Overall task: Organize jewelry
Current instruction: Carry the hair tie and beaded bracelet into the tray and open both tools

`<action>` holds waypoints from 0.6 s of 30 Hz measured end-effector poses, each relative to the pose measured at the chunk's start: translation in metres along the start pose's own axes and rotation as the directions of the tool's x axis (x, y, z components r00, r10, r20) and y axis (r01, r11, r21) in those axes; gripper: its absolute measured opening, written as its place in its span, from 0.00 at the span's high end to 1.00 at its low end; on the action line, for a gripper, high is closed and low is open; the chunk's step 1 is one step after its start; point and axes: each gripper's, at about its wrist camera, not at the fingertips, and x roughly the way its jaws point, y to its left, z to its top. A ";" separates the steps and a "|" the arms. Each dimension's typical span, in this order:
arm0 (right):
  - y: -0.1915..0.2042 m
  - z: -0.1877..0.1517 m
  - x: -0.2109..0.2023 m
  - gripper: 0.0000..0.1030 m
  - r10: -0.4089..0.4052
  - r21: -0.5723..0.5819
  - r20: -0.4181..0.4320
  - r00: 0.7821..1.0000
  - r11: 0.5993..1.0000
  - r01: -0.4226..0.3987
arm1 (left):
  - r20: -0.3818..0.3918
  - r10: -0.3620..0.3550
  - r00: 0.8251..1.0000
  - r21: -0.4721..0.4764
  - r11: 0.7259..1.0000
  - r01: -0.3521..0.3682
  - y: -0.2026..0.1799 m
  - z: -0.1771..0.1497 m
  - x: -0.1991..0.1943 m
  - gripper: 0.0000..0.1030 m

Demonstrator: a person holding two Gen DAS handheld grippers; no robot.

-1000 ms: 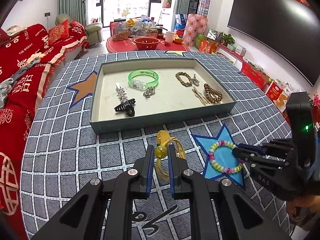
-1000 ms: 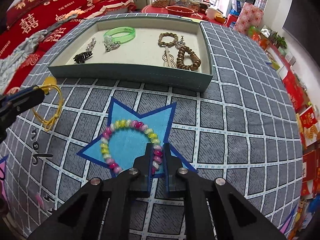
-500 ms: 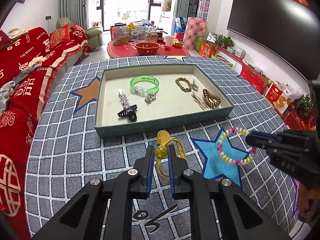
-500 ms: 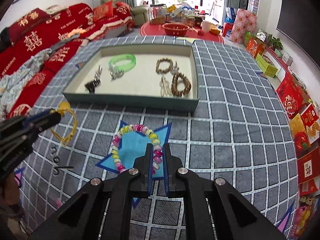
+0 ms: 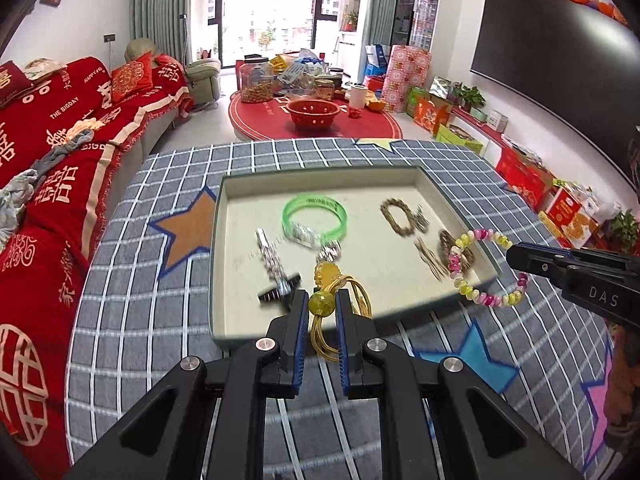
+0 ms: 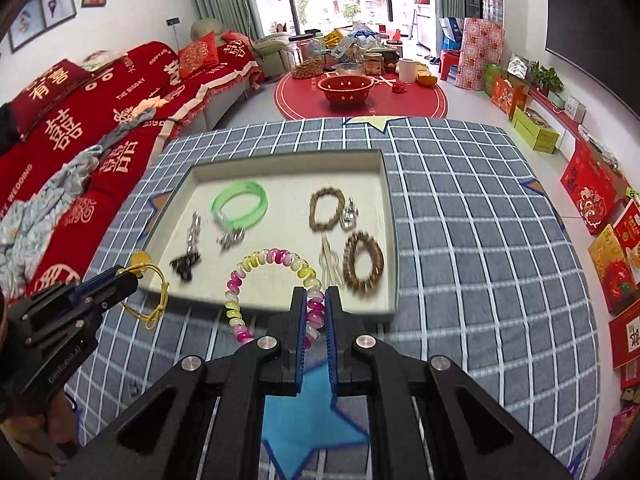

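My left gripper (image 5: 320, 304) is shut on a yellow cord necklace (image 5: 340, 292) by its yellow bead and holds it in the air over the near edge of the grey-green tray (image 5: 216, 264). My right gripper (image 6: 316, 304) is shut on a pastel bead bracelet (image 6: 268, 260), lifted above the tray's near wall (image 6: 320, 312). The bracelet (image 5: 480, 268) and the right gripper (image 5: 520, 258) also show in the left wrist view. The left gripper (image 6: 128, 280) with the necklace (image 6: 154, 296) shows in the right wrist view.
In the tray lie a green bangle (image 6: 240, 204), a black hair clip (image 6: 185, 262), a silver chain (image 6: 194, 232), two brown bead bracelets (image 6: 362, 262), a hairpin (image 6: 330, 264). Blue star patch (image 6: 316, 420) on the checked tablecloth below. Red sofa (image 5: 48, 168) at left.
Both grippers have lifted their pieces off the tablecloth and carried them up and forward to the tray's near edge. Both stayed shut.
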 end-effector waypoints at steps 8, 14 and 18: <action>0.000 0.028 0.047 0.91 0.003 0.034 -0.032 0.999 0.999 -0.002 | -0.023 0.038 0.999 0.021 0.999 -0.038 -0.005 0.027 0.043 0.75; -0.001 0.040 0.078 0.91 -0.006 0.034 -0.056 0.998 0.999 0.008 | -0.060 0.057 0.997 0.045 0.998 -0.054 -0.011 0.033 0.073 0.75; -0.002 0.042 0.093 0.91 -0.020 0.026 -0.071 0.997 0.999 0.022 | -0.086 0.073 0.994 0.063 0.996 -0.068 -0.014 0.032 0.089 0.75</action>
